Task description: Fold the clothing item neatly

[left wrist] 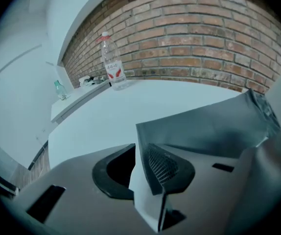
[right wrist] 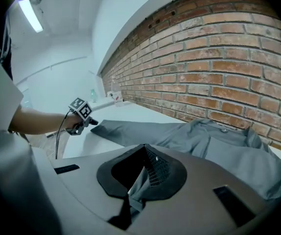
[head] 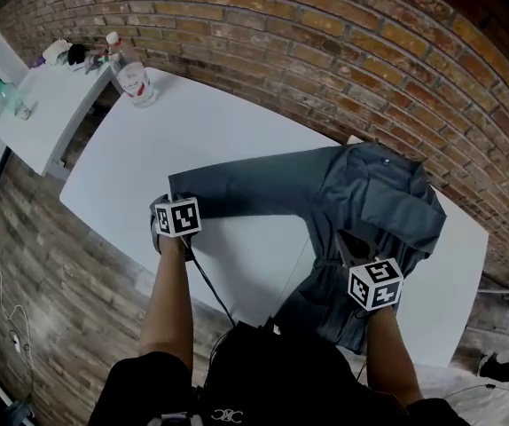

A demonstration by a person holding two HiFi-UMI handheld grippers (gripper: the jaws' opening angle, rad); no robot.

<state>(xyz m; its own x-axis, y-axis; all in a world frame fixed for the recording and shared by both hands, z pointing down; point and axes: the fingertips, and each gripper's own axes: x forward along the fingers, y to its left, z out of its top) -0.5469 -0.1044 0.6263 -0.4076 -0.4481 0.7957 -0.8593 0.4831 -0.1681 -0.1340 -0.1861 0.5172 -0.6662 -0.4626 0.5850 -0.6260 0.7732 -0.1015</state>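
The grey shirt (head: pixel 374 193) lies spread on the white table (head: pixel 219 122), its bunched body at the end well away from the water bottle (head: pixel 135 76). One long sleeve (head: pixel 237 193) is stretched out flat, pointing back toward that bottle. That layout makes sense for folding: the sleeve is pulled straight so it can be carried over the body in one clean move.

The right gripper (right wrist: pixel 139 173) is on the side of the shirt farthest from the bottle. Its jaws are closed on a pinch of grey cloth low on the body. I take this as an anchor, pinning the garment so it cannot slide while the sleeve is worked.

The left gripper (left wrist: pixel 140 173) is at the cuff, the part of the shirt nearest the bottle. It is tilted down at the table with its jaws a narrow way apart. The cuff's edge runs right up against one pad, but bare table shows in the gap, so as far as I can make out from that angle nothing is clamped. The cuff seems the natural place to take hold, since lifting there brings the whole sleeve along.
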